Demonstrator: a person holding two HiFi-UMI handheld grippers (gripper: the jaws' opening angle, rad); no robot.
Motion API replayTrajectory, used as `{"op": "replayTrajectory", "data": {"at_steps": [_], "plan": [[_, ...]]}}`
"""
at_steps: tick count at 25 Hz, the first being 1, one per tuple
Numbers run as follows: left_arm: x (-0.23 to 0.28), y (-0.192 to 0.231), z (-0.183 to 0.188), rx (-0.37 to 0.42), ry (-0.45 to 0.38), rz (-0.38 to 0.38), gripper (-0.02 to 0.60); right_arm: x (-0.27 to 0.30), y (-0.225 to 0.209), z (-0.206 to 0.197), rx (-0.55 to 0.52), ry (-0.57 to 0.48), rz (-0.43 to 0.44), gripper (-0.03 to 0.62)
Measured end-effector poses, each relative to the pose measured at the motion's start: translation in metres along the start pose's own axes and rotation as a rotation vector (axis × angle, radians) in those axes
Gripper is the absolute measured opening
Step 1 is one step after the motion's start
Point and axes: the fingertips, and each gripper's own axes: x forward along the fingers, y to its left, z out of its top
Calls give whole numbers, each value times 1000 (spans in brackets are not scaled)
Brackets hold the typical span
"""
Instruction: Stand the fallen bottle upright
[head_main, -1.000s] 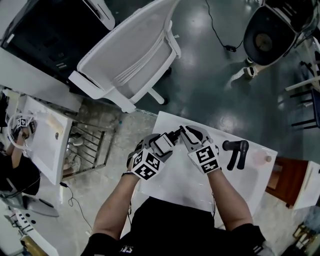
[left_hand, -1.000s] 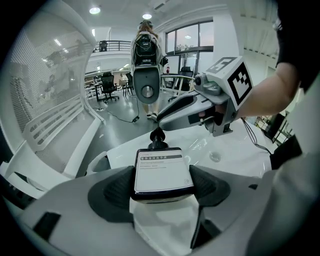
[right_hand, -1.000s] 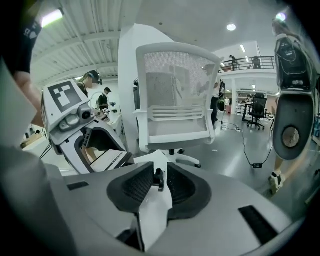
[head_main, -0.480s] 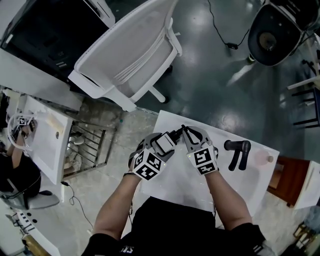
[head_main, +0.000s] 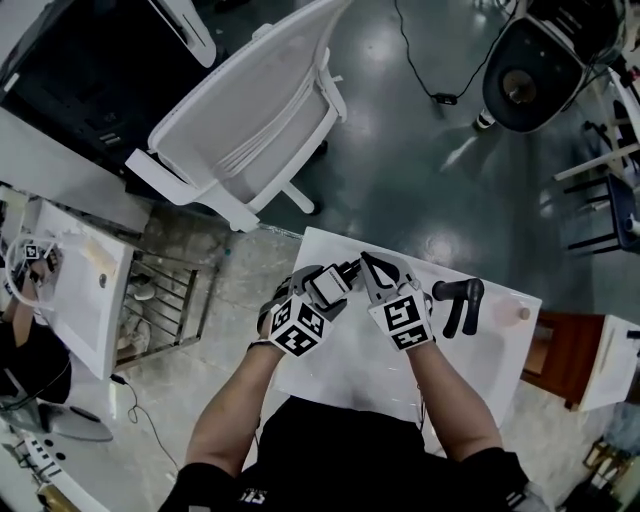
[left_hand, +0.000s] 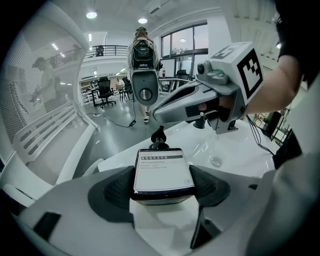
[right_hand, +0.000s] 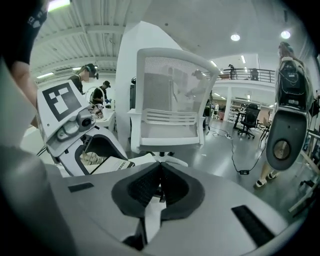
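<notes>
My left gripper is shut on a dark bottle with a white label, pads pressing its two sides. It holds the bottle above the white table, pointing away and downward. The bottle's black pump head sticks out at its far end. My right gripper is just right of that pump, its tip hanging slightly above it. Its jaws are closing and the pads now meet. A small dark bit shows under them; I cannot tell if it is pinched.
A black angled handle and a small pale cap lie on the table's right part. A white mesh chair stands beyond the table's far edge. A brown stool is at the right. A round black machine stands on the floor.
The right gripper's jaws, open beside the pump head a second ago, have come together. The left gripper keeps its hold on the bottle and has hardly moved.
</notes>
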Motion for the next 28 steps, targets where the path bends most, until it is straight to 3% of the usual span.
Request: {"op": "replayTrajectory", "data": {"at_steps": [2, 6, 9, 12, 16, 19, 23, 28], "plan": [[-2, 0, 0, 14, -2, -5, 351, -4, -4, -11, 17, 24, -16, 15], [-10, 6, -10, 80, 20, -37, 353, -2, 4, -46, 20, 89, 14, 95], [-15, 8, -18, 105, 30, -86, 352, 12, 18, -72, -18, 133, 53, 135], [-15, 5, -20, 141, 29, -116, 351, 28, 23, -83, -85, 160, 35, 152], [-15, 5, -19, 176, 33, -128, 351, 35, 25, -76, -144, 139, 6, 143], [-18, 7, -22, 155, 28, -136, 351, 33, 26, -75, -153, 127, 2, 86], [-20, 7, -24, 149, 24, -135, 352, 31, 27, -70, -155, 113, -9, 80], [-16, 7, -18, 143, -10, -120, 353, 20, 16, -60, -145, 79, -84, 69]]}}
